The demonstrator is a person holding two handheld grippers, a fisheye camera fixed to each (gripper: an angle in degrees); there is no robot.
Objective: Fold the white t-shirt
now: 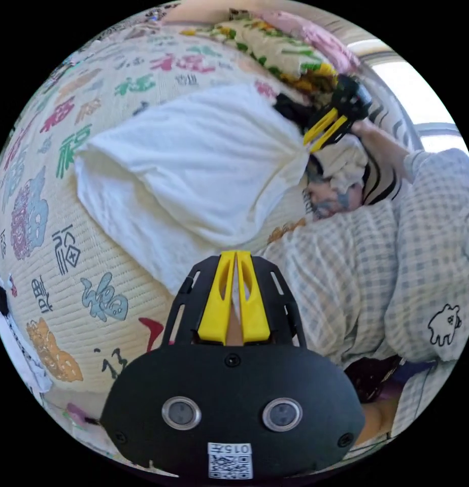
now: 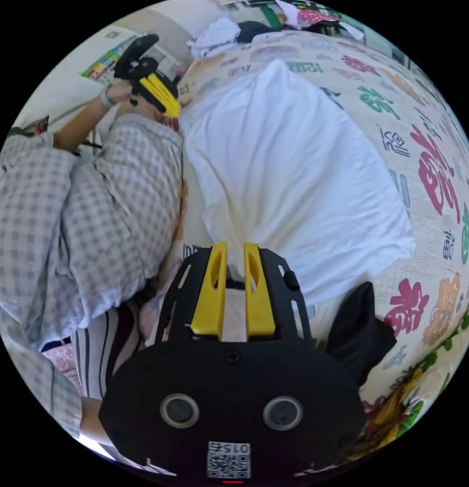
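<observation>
Left gripper point(image 1: 236, 256): yellow jaws pressed together at the tips, a fold of the white t-shirt point(image 1: 194, 167) pinched between them at its near edge. Shirt spreads away from the jaws, partly doubled over, lying on the patterned mat point(image 1: 67, 213) with coloured characters. Right of the jaws: the person's checked clothing point(image 1: 346, 274), close alongside. Far end of the shirt: the right gripper point(image 1: 309, 144), jaws together on the shirt's opposite edge, a hand point(image 1: 364, 127) behind it. Beyond that, a floral quilt point(image 1: 275, 45).

Right gripper point(image 2: 235, 248): jaws nearly parallel with a narrow slot between them, white cloth of the t-shirt point(image 2: 295, 167) running into the slot; both jaws appear to bear on it. Just right of the jaws: a dark cloth item point(image 2: 359, 324) on the mat point(image 2: 432, 167), touching the shirt's near edge. Left of the jaws: checked clothing point(image 2: 92, 218), striped fabric point(image 2: 100, 345) under it. Far corner of the shirt, up-left: the left gripper point(image 2: 172, 109), tips at the shirt edge, held by a hand point(image 2: 118, 91). Farthest: a heap of clothes point(image 2: 219, 33) at the mat's end.
</observation>
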